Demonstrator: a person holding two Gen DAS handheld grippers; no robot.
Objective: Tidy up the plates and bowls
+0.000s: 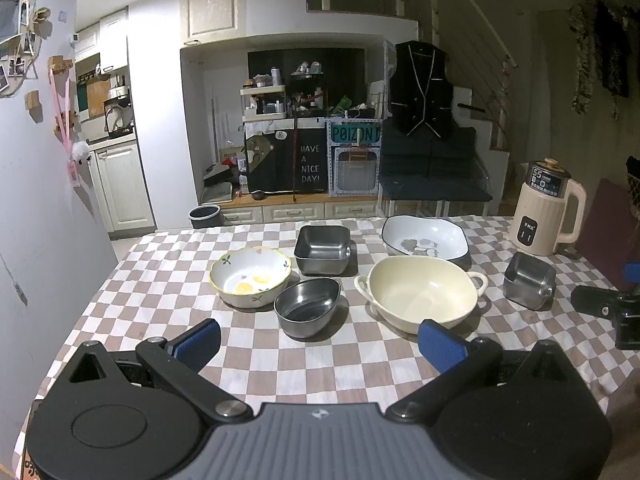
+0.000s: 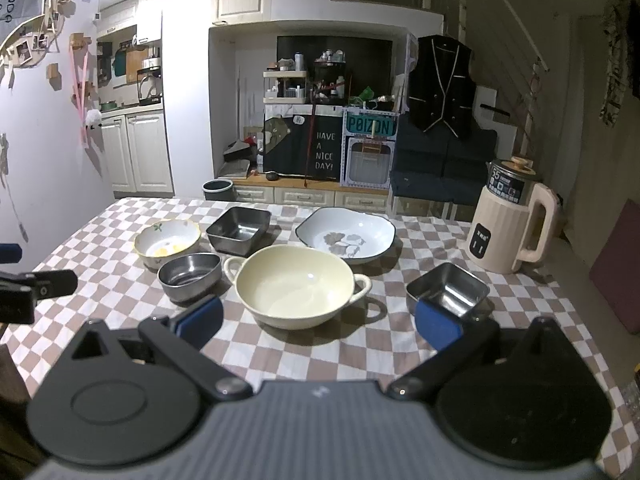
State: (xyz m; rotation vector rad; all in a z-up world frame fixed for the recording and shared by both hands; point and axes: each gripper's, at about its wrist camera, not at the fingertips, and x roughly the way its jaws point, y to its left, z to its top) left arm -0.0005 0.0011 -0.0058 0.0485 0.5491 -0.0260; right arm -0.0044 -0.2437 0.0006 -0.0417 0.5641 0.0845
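Note:
On the checked tablecloth stand a cream two-handled bowl (image 1: 422, 292) (image 2: 296, 286), a floral white bowl (image 1: 251, 276) (image 2: 167, 242), an oval steel bowl (image 1: 307, 306) (image 2: 190, 276), a square steel dish (image 1: 323, 248) (image 2: 239, 233), a white dark-rimmed plate with a flower print (image 1: 425, 240) (image 2: 346, 236) and a small square steel dish (image 1: 529, 280) (image 2: 448, 290). My left gripper (image 1: 320, 346) is open and empty, hovering just short of the oval steel bowl and the cream bowl. My right gripper (image 2: 319, 320) is open and empty, in front of the cream bowl.
A cream electric kettle (image 1: 548, 208) (image 2: 512, 224) stands at the table's far right. The table (image 1: 160, 292) ends at a wall on the left. The right gripper's body shows at the right edge of the left wrist view (image 1: 612, 312). Cabinets and shelves lie beyond the table.

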